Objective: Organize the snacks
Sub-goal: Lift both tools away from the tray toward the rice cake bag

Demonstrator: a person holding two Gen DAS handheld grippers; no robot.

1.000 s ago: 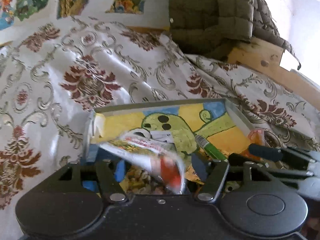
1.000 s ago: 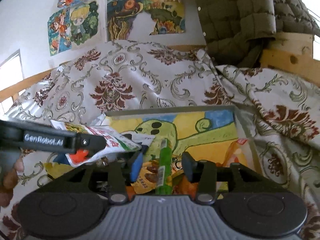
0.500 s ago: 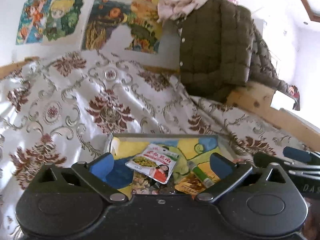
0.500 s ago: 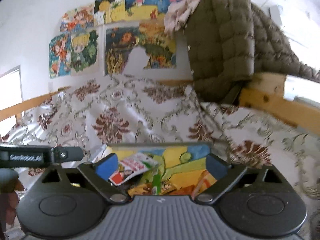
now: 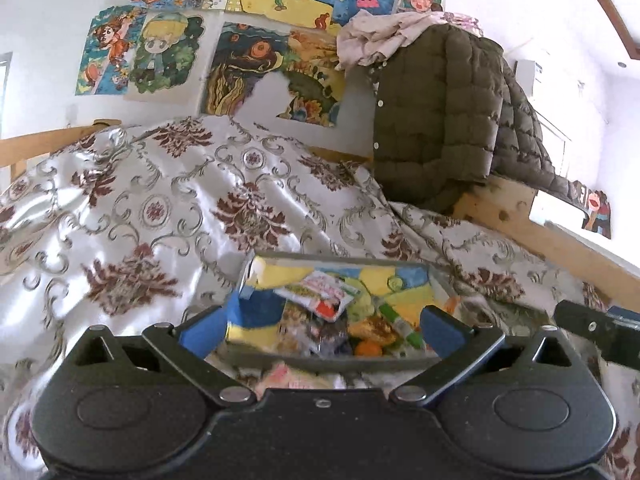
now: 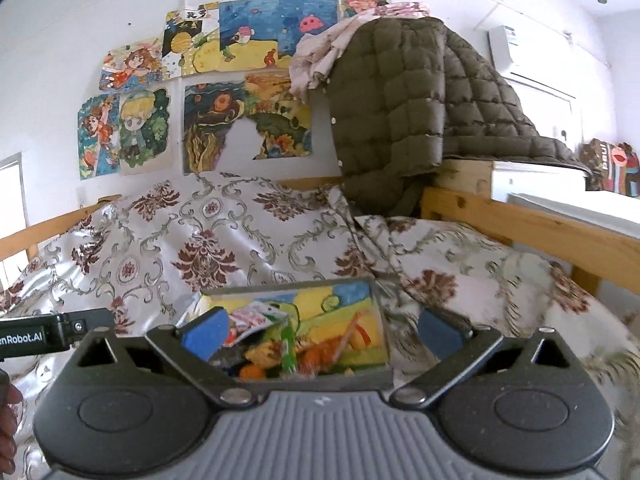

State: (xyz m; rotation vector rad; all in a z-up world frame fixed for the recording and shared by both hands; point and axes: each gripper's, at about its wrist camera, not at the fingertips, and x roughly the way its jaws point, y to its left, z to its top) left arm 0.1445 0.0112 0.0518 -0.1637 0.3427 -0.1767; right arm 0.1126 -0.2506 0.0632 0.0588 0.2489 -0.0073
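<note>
A grey tray point(image 5: 344, 361) with a painted yellow, green and blue bottom lies on a patterned bedspread. It holds several snacks: a white and red packet point(image 5: 320, 292), a green tube point(image 5: 400, 322), an orange sweet point(image 5: 368, 347) and brown wrappers. The tray point(image 6: 382, 328) shows in the right wrist view too, with the white packet point(image 6: 252, 316) and green tube point(image 6: 288, 350). My left gripper point(image 5: 324, 326) is open and empty, above the tray's near side. My right gripper point(image 6: 320, 332) is open and empty, also back from the tray.
A white bedspread point(image 5: 160, 220) with dark red flowers covers the bed. A brown quilted jacket point(image 5: 440, 120) hangs over a wooden bed frame point(image 6: 540, 224) at the right. Posters point(image 5: 160, 52) hang on the wall behind. A pale packet point(image 5: 288, 378) lies before the tray.
My left gripper let go of the white and red packet, which now lies in the tray. Both grippers opened wide and pulled up and back from the tray.
</note>
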